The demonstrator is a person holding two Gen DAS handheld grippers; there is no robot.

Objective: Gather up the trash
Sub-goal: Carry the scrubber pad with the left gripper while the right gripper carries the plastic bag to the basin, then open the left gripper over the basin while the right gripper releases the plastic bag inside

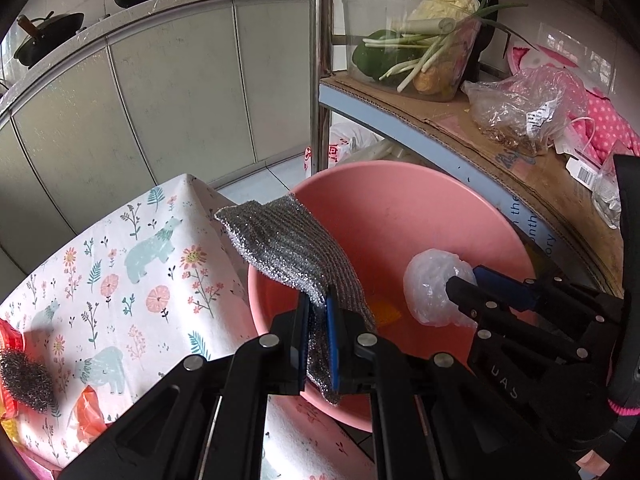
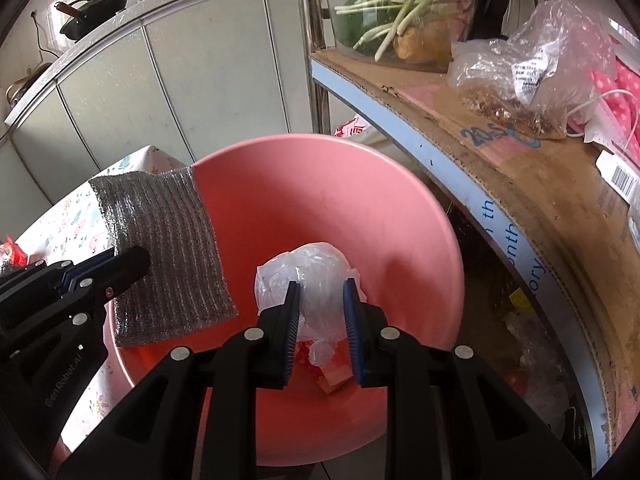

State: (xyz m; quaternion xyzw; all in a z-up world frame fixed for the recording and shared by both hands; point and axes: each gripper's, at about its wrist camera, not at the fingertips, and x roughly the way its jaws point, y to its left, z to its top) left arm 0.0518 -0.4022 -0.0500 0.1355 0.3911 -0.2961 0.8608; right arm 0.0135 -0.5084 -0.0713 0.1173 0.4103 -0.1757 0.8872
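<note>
"GenRobot.AI" on left tool (image 2: pixel 124 266).

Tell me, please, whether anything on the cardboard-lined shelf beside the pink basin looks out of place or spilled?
Yes: small brownish crumbs lie scattered on the cardboard beside the crumpled clear plastic bag, as though they had leaked from it.

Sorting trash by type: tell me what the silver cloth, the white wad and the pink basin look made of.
Silver cloth: likely knitted metallic scouring mesh, glittering ribbed weave.
White wad: thin translucent plastic film, crinkled, probably a bag.
Pink basin: apparently molded plastic, smooth, slightly glossy.
</note>
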